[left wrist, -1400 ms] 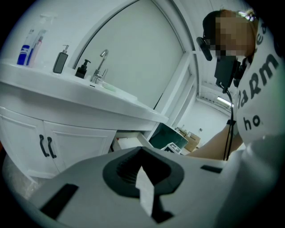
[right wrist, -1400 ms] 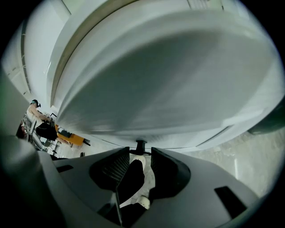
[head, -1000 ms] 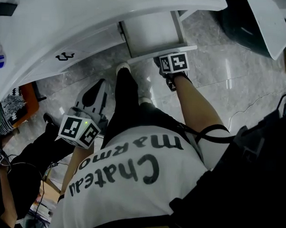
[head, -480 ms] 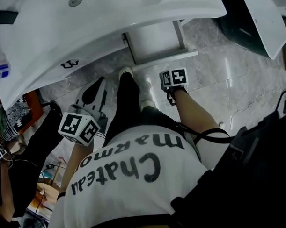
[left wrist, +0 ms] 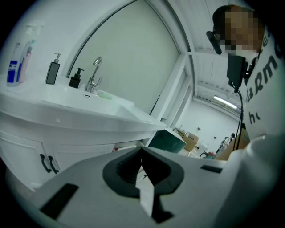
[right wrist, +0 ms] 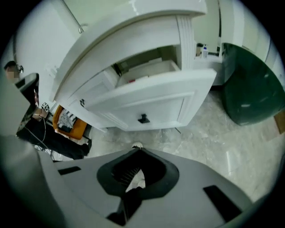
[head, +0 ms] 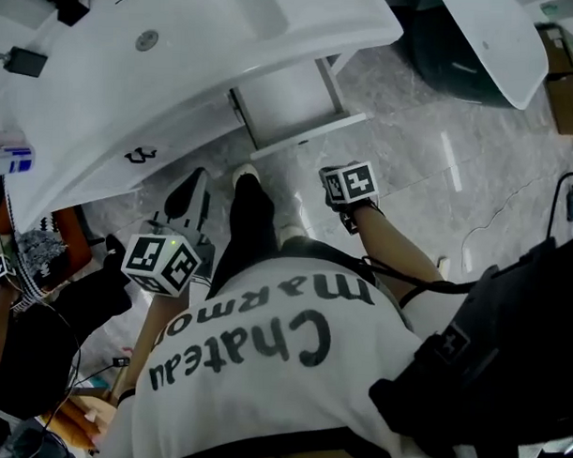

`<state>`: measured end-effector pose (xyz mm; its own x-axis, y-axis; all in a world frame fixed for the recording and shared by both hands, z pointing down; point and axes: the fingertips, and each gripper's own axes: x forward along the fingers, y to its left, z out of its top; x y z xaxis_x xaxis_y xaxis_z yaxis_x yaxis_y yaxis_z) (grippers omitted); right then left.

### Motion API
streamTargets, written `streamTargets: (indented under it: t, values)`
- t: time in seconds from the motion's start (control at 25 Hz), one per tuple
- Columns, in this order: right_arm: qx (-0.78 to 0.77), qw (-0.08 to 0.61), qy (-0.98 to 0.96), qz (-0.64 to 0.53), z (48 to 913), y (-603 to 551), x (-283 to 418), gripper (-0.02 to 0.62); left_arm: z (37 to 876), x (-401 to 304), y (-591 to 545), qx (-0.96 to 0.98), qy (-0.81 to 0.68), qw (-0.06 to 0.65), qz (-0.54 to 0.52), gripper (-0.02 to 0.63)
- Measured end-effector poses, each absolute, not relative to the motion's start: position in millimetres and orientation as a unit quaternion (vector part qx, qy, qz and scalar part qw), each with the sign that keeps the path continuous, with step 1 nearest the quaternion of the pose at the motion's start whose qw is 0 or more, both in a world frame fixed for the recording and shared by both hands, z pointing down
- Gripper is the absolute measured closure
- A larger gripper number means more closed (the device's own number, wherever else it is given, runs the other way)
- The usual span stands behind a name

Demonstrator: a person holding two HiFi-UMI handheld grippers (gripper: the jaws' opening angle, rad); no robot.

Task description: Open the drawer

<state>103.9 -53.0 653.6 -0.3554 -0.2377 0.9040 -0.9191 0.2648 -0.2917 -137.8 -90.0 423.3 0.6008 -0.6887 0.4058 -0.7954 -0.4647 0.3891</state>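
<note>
Drawer (right wrist: 151, 100): white rigid panelled front, standing pulled out under the basin counter (right wrist: 133, 31) at the far side, probably light and free-sliding, best taken by the small dark knob (right wrist: 143, 118) at mid-front; right gripper (right wrist: 139, 152) and left gripper (left wrist: 141, 151) both closed, empty, nearer.

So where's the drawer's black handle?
In the right gripper view, the handle sits low in the middle of the open drawer front, under the sink counter.

Faucet (left wrist: 94, 73), black pump bottle (left wrist: 53, 72), dark green bin (right wrist: 249, 89), marble floor (head: 458, 154)
</note>
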Motion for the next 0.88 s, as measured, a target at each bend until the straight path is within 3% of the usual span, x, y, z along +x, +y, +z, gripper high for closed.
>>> streamTargets:
  t: [0.4, 0.72, 0.88]
  values:
    - [0.506, 0.15, -0.773, 0.352, 475, -110, 136, 0.583, 394, -140, -30, 0.845, -0.457, 0.267, 0.077, 0.598]
    - [0.47, 0.026, -0.848, 0.243, 318, -73, 141, 0.584, 335, -134, 7, 0.838, -0.483, 0.253, 0.009, 0.597]
    - [0.457, 0.033, -0.875, 0.154, 253, -48, 140, 0.584, 282, -123, 16, 0.848, -0.468, 0.246, -0.026, 0.597]
